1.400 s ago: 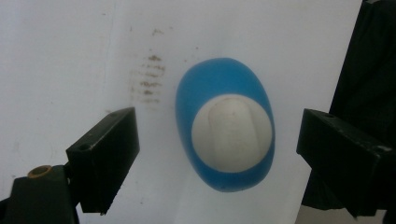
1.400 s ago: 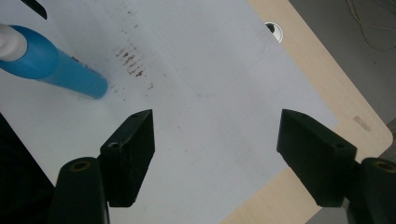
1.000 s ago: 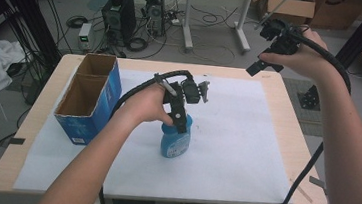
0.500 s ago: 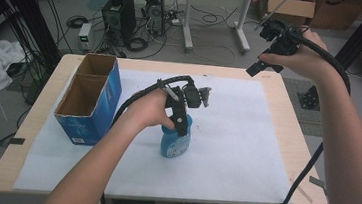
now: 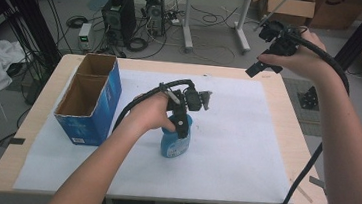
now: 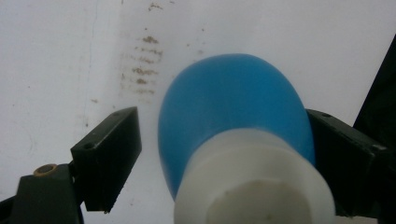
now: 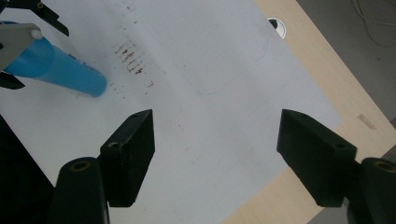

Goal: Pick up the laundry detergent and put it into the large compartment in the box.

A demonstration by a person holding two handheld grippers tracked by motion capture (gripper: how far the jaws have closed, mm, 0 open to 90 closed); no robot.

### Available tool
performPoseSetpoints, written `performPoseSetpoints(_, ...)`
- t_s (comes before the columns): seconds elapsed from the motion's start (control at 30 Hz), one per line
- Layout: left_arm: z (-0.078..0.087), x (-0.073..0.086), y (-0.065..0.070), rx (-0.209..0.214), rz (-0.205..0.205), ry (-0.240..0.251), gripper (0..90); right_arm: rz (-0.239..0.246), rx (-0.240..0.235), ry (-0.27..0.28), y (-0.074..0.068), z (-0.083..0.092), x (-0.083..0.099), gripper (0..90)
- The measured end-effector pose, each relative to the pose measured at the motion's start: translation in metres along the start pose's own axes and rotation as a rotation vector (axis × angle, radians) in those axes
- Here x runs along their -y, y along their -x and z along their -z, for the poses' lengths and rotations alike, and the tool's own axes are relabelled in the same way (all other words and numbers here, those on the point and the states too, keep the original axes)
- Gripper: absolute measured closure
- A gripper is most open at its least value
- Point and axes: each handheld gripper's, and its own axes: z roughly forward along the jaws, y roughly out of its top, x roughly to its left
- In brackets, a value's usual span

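the left gripper (image 5: 182, 127) has just been closing its jaws around the upright blue bottle (image 5: 175, 141) on the white table cover (image 5: 246, 138), one pad touching and one apart, so the grasp looks imminent, while the right gripper (image 5: 260, 68) hangs open, well apart.

Your left gripper (image 5: 183, 116) is black, with a thick black cable curving from its body and a small grey plate on its top. Your right gripper (image 5: 270, 49) is also black, and its cable is ribbed, I think. In the gripper views the jaws are square black blocks with small screw holes and brass-coloured bushings. Your forearms are without sleeves.
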Motion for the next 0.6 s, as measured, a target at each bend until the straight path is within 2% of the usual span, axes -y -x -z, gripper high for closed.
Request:
performPoseSetpoints(0.43, -0.0023, 0.0014, -0.0010, 0.010, 0.020, -0.002, 19.0, -0.009, 0.000, -0.002, 0.0011, -0.0007, 0.0002, 27.8)
performPoseSetpoints(0.6, -0.0039, 0.0024, -0.0023, 0.028, 0.035, 0.003, 22.2, -0.009, -0.003, -0.005, 0.0013, -0.0024, -0.0011, 27.8)
